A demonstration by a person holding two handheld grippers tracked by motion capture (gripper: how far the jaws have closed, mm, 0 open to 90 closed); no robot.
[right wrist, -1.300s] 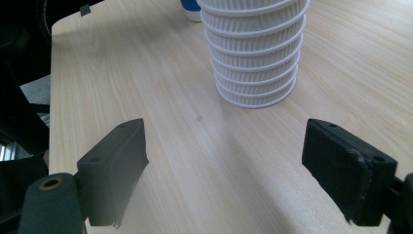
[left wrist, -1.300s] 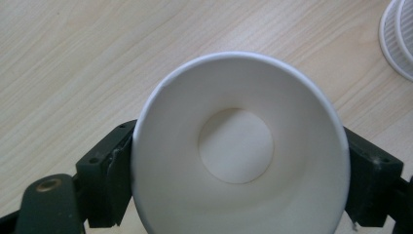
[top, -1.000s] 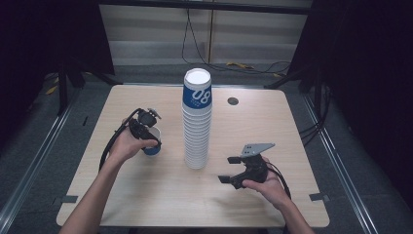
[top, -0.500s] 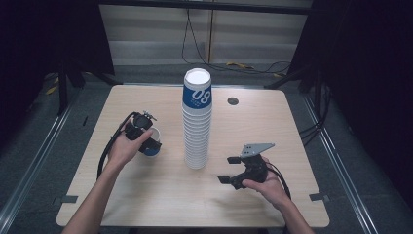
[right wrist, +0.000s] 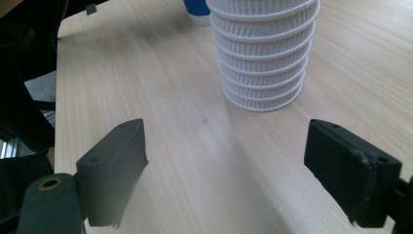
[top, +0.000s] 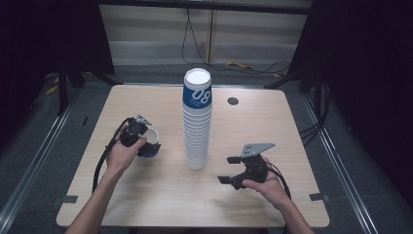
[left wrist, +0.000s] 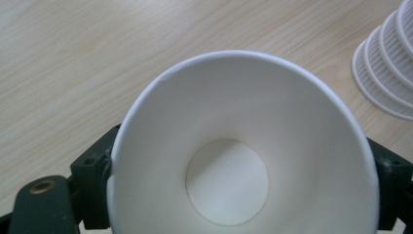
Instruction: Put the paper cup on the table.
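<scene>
A single paper cup (top: 150, 142) is held on the left part of the table (top: 146, 204) by the left gripper (top: 139, 139), whose jaws are clamped on either side of the cup wall. In the left gripper view the cup's white inside (left wrist: 238, 161) is looked into from above the rim. The left forearm is stretched forward from the bottom edge, the hand (top: 122, 153) wrapped over the gripper body. A tall stack of cups (top: 197, 122) is stood upside down at the table's middle, just beside the held cup. The right gripper (top: 233, 169) is held low near the stack's base, its jaws spread wide and holding nothing, pointed toward the stack (right wrist: 263, 53).
</scene>
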